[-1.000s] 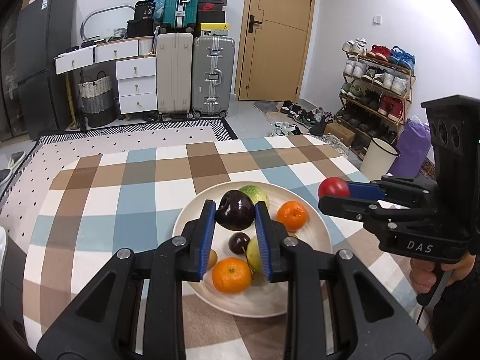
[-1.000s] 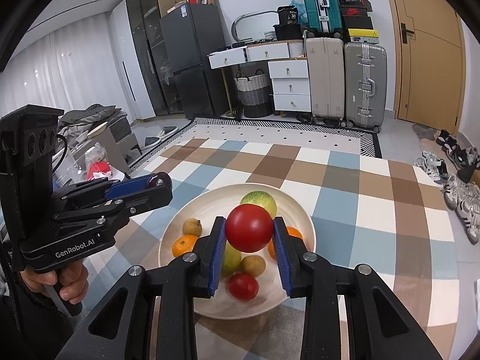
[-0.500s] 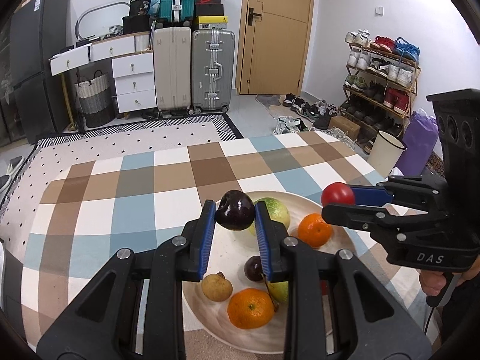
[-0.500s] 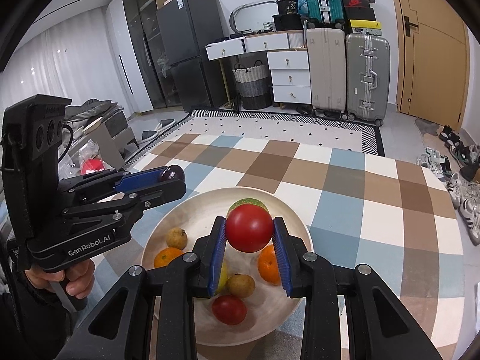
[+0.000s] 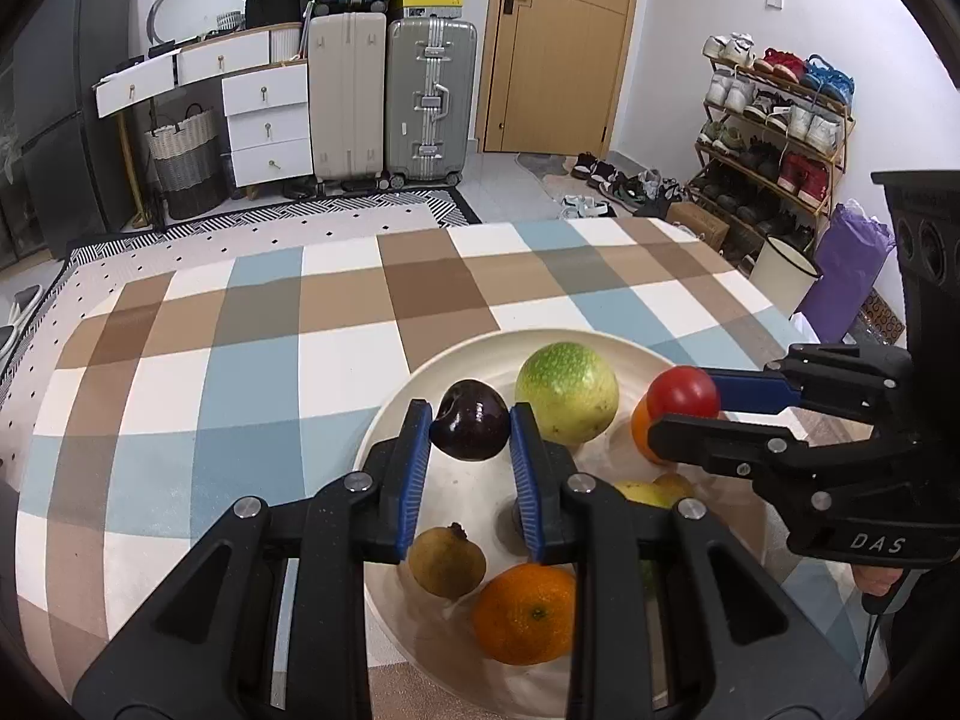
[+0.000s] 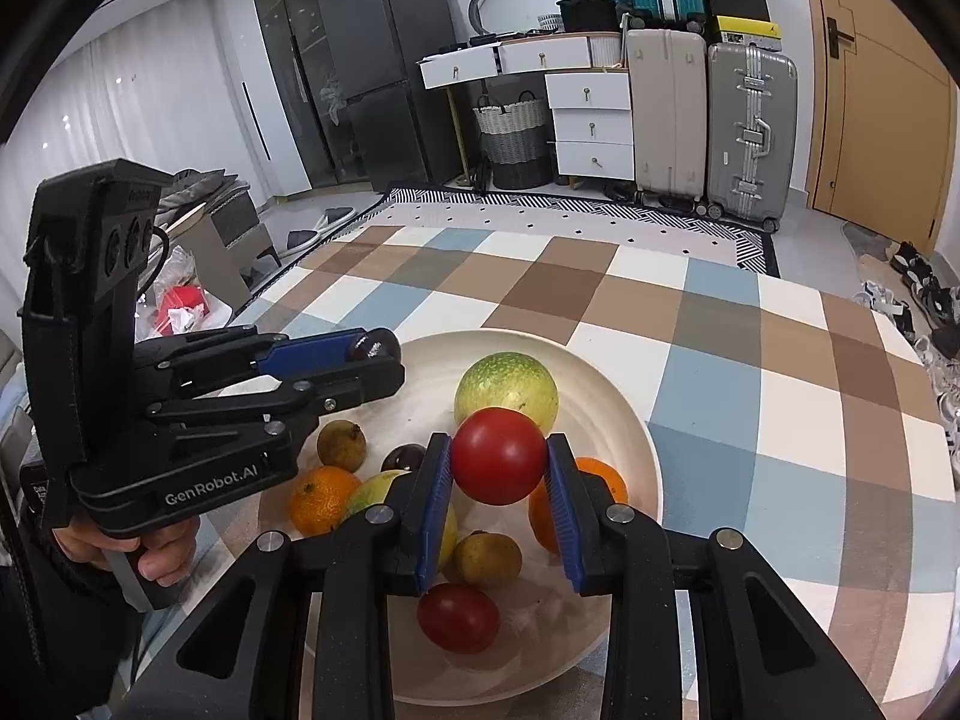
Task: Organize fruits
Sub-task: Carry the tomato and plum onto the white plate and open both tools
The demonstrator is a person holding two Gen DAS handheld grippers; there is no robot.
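A cream plate [image 5: 384, 432] [image 6: 636, 414] of fruit sits on the checked tablecloth. My left gripper [image 5: 471, 429] is shut on a dark purple plum [image 5: 471, 427] and holds it above the plate's left part; it also shows in the right wrist view [image 6: 372, 354]. My right gripper [image 6: 498, 459] is shut on a red tomato [image 6: 497, 456] above the plate's middle; it also shows in the left wrist view [image 5: 684, 399]. On the plate lie a green round fruit [image 5: 567, 393], two oranges [image 5: 525, 612] [image 6: 315, 498], small brown fruits [image 5: 447, 561], a second tomato [image 6: 459, 618] and a small dark plum [image 6: 403, 457].
The checked tablecloth [image 5: 240, 348] spreads left of and beyond the plate. Suitcases [image 5: 429, 99], white drawers [image 5: 267, 114] and a shoe rack [image 5: 774, 120] stand far behind. A white bin [image 5: 780, 276] stands past the table's right edge.
Both grippers have moved back and to the left over the plate, each still holding its fruit. The plate now sits further right and lower in the left wrist view.
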